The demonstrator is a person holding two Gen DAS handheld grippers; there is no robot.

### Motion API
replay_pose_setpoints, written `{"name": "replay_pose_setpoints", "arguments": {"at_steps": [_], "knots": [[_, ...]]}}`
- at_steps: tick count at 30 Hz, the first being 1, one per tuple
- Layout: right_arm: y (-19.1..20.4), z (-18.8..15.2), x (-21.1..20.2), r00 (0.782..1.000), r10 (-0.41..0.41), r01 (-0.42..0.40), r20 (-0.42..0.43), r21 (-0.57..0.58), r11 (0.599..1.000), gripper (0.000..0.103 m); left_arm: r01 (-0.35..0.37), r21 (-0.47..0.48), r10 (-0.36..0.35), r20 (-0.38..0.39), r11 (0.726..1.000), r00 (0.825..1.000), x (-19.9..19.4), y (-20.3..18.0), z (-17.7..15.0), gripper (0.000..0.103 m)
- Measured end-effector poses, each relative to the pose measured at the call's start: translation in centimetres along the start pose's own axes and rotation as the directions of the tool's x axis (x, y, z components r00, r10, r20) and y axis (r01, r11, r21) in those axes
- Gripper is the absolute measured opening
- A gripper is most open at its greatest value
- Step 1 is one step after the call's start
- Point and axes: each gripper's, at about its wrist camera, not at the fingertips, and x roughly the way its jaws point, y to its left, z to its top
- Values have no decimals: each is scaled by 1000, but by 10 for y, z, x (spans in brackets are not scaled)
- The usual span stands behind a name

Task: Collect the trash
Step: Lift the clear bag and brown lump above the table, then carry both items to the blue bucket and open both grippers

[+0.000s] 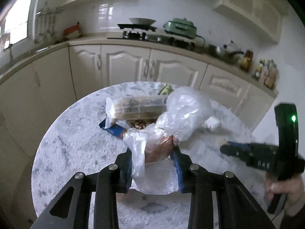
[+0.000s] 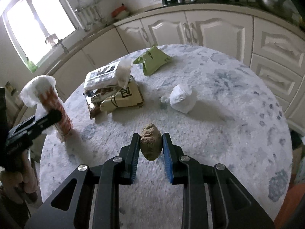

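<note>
My left gripper (image 1: 154, 152) is shut on a reddish paper cup (image 1: 160, 148) wrapped in a clear plastic bag (image 1: 181, 110), held above the round marble table (image 1: 76, 143). From the right wrist view that cup (image 2: 61, 114) stands upright at the table's left edge with white wrapping over its top, and the left gripper (image 2: 54, 117) clamps its side. A brown crumpled lump (image 2: 150, 143) sits between the pads of my right gripper (image 2: 150, 141), which is shut on it just above the tabletop. In the left wrist view the right gripper (image 1: 226, 147) shows at the right.
On the table lie a pile of snack wrappers (image 2: 112, 87), a green packet (image 2: 152, 61) and a white crumpled wad (image 2: 181, 97). White kitchen cabinets (image 2: 209, 30) and a counter with cookware run behind the table. A window (image 2: 38, 22) is at the left.
</note>
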Motion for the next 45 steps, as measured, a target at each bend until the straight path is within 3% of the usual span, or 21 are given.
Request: {"name": "replay_pose_setpoints", "arguments": {"at_steps": [15, 26, 40, 45], "knots": [[-14, -7, -27, 999, -3, 2, 35, 19, 1000, 24, 38, -17, -37, 55, 999, 998, -26, -15, -3, 19], [-26, -3, -62, 995, -25, 22, 102, 32, 999, 24, 78, 28, -81, 117, 997, 990, -41, -46, 8, 15], [-41, -3, -101, 985, -64, 56, 162, 55, 997, 24, 157, 83, -169, 165, 984, 972, -41, -80, 19, 15], [-58, 0, -133, 970, -111, 96, 215, 77, 992, 24, 191, 142, -215, 179, 971, 960, -36, -108, 32, 15]]}}
